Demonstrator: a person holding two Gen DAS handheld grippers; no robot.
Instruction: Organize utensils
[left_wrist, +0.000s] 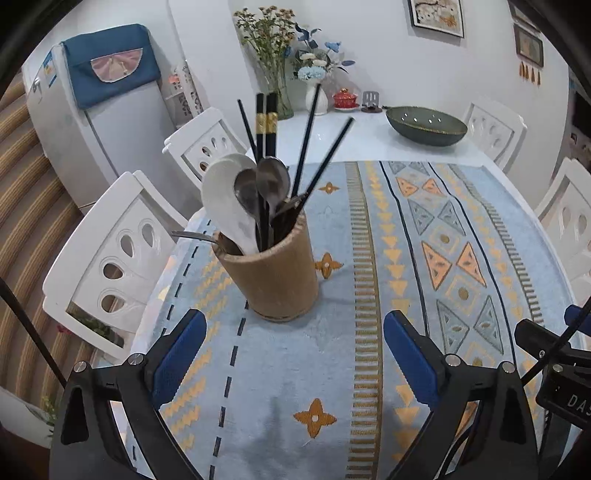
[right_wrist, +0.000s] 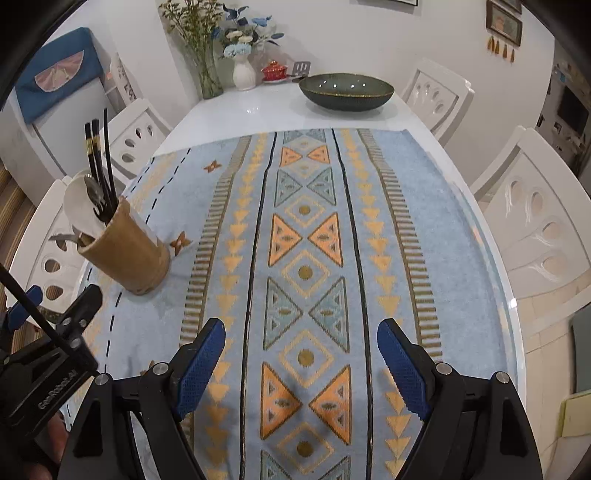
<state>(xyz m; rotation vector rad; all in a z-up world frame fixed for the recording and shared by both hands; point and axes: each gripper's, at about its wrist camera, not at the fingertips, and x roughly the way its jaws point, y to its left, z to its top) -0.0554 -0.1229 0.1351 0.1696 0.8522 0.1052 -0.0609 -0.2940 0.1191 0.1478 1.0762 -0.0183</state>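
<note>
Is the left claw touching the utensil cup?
Apart. The left wrist view shows the left claw open, with bare cloth between its pads and the cup.

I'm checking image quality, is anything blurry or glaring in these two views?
Left wrist view: the chopsticks in the bamboo holder are motion-smeared, everything else sharp. Right wrist view: sharp, with ceiling-light glints on the green bowl and white table. Both bend at the edges.

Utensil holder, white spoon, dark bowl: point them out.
utensil holder (left_wrist: 275, 273), left wrist view, front wall.
white spoon (left_wrist: 221, 184), left wrist view, its bowl.
dark bowl (right_wrist: 345, 92), right wrist view, inner wall.
</note>
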